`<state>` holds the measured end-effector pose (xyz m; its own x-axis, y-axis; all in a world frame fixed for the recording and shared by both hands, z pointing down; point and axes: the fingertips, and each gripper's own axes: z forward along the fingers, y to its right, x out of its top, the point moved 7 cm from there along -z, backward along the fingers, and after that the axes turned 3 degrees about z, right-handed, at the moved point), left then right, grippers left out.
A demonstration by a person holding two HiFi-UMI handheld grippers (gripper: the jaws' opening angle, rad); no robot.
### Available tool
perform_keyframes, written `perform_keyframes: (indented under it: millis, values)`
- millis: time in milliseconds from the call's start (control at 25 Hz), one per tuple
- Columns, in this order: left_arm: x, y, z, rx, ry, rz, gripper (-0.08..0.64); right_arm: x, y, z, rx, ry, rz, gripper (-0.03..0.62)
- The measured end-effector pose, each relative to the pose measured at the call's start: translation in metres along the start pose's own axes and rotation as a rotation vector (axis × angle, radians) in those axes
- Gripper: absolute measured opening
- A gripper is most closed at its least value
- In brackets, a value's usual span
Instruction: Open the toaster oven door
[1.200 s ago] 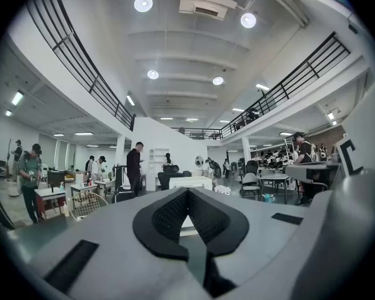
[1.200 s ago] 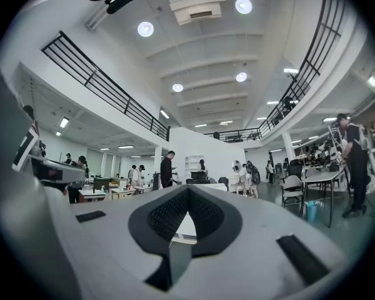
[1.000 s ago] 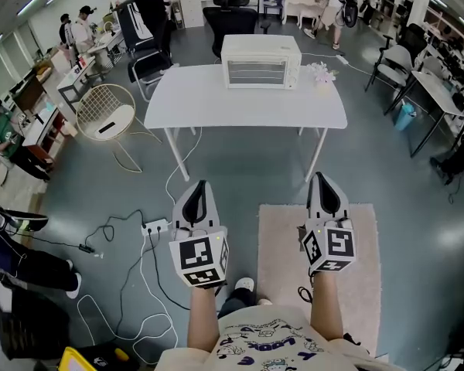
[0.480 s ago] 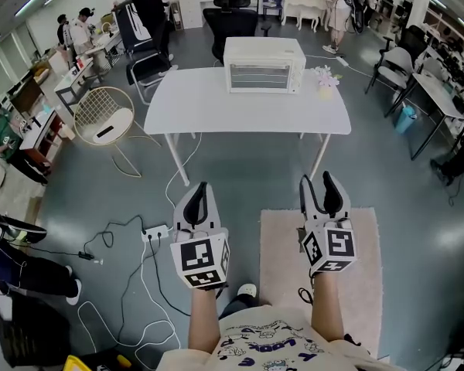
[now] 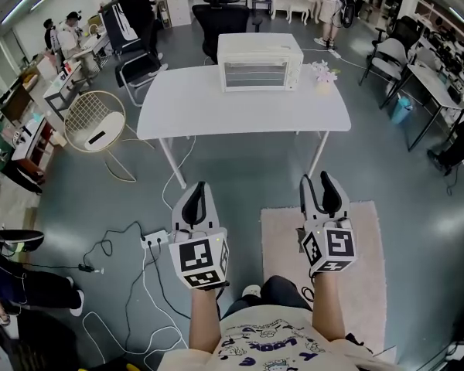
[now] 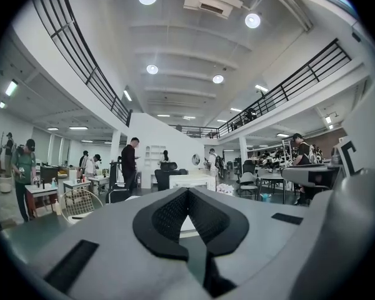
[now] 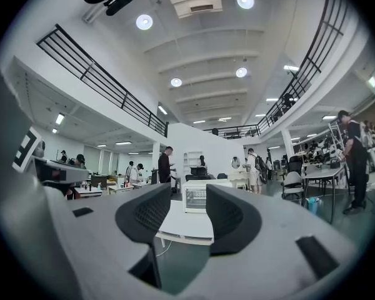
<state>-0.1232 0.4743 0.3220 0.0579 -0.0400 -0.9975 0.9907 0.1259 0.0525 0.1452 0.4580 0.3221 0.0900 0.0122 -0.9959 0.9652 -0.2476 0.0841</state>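
A white toaster oven (image 5: 259, 62) with its glass door closed stands at the back of a white table (image 5: 209, 110), well ahead of both grippers. My left gripper (image 5: 196, 188) hangs over the grey floor short of the table, shut and empty. My right gripper (image 5: 319, 181) is level with it to the right, over a rug's far edge; its jaws stand apart and are closing, with nothing between them. The left gripper view shows the shut tips (image 6: 187, 191) in front of the distant oven (image 6: 190, 181). Seen between the parted jaws of the right gripper (image 7: 189, 191), the oven (image 7: 197, 199) is far off.
A small flower pot (image 5: 322, 74) sits on the table beside the oven. A wire chair (image 5: 97, 122) and a black chair (image 5: 139, 64) stand to the left, more chairs (image 5: 383, 64) to the right. A power strip with cables (image 5: 155, 239) lies by my feet, next to a beige rug (image 5: 371, 269). People stand around.
The right gripper's jaws have gone from together to apart. The left gripper has stayed shut. The table and oven have drawn slightly nearer in the head view.
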Motion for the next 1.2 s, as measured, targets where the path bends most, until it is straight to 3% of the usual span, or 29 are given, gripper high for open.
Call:
perform_keyframes:
  millis: [560, 800, 1200]
  values:
    - [-0.006, -0.011, 0.066, 0.005, -0.011, 0.001, 0.005, -0.011, 0.019, 0.064, -0.009, -0.027, -0.013, 0.175]
    - [-0.005, -0.008, 0.123, 0.041, -0.016, -0.001, 0.005, -0.011, 0.042, 0.128, 0.038, -0.025, -0.014, 0.175]
    - [0.028, -0.001, 0.239, 0.092, 0.005, 0.013, 0.005, 0.017, 0.09, 0.253, 0.099, 0.001, -0.022, 0.175]
